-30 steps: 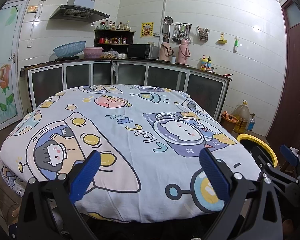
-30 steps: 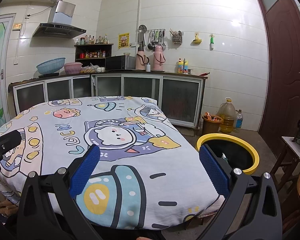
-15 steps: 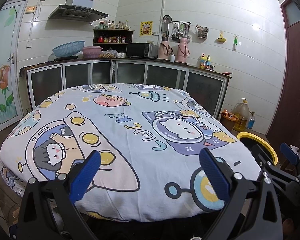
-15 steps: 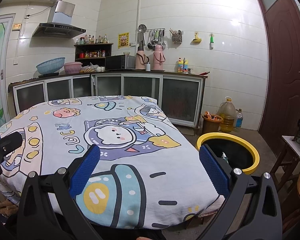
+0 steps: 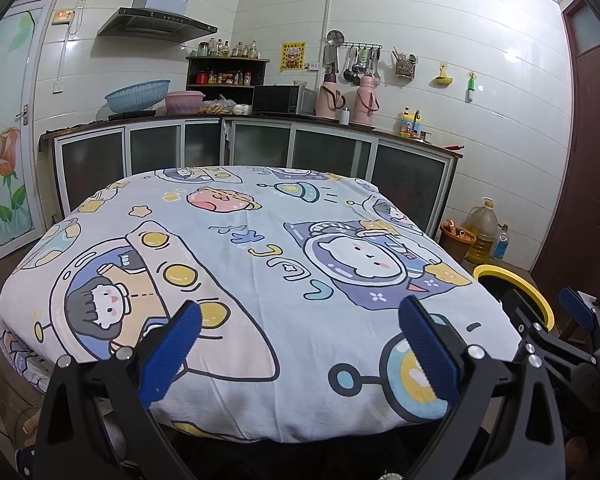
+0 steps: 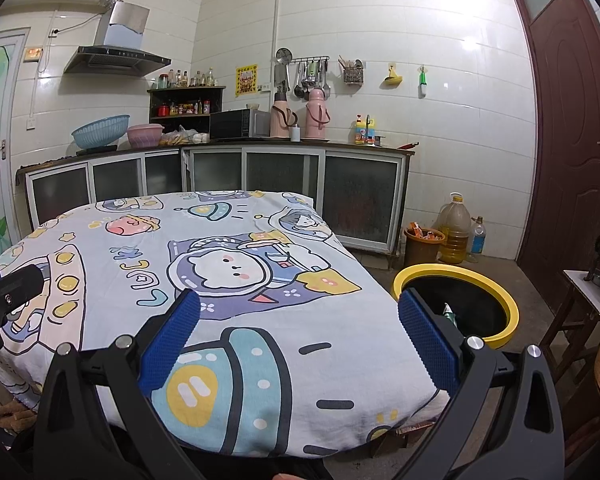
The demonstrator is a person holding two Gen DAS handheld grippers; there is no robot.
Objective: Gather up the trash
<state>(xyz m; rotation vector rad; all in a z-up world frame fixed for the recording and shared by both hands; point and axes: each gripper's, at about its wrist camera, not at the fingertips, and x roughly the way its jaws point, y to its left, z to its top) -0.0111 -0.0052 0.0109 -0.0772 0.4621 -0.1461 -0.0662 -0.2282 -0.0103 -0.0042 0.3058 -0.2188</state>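
Note:
A round table with a cartoon-print cloth fills both views; I see no loose trash on it. A black bin with a yellow rim stands on the floor right of the table, with some trash inside; part of it shows in the left wrist view. My left gripper is open and empty above the table's near edge. My right gripper is open and empty, near the table's right front edge, its right finger in front of the bin.
Kitchen counters with bowls, microwave and flasks line the far wall. An orange bin, an oil jug and a bottle stand by the wall. A brown door and a small stand are at right.
Both views have shifted very slightly; the grippers stay open and empty. Nothing on the table has moved.

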